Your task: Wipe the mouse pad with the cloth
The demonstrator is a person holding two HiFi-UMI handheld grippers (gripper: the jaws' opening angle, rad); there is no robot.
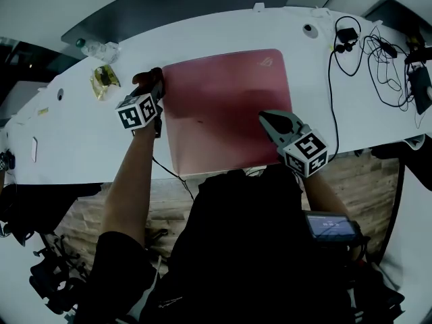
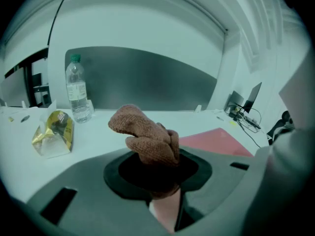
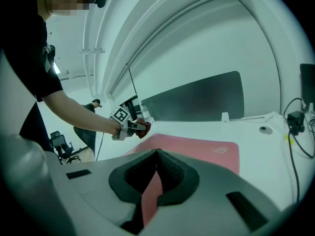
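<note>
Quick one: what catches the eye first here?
The pink mouse pad in the middle of the white table stands out most. At its left edge, the left hand-held gripper is clamped on a bunched brown cloth. The right hand-held gripper is at the pad's right side, jaws shut and empty.

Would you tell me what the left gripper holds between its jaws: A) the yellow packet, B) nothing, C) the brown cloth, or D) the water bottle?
C: the left gripper is shut on the bunched brown cloth, while the water bottle and yellow packet stand on the table beyond.
</note>
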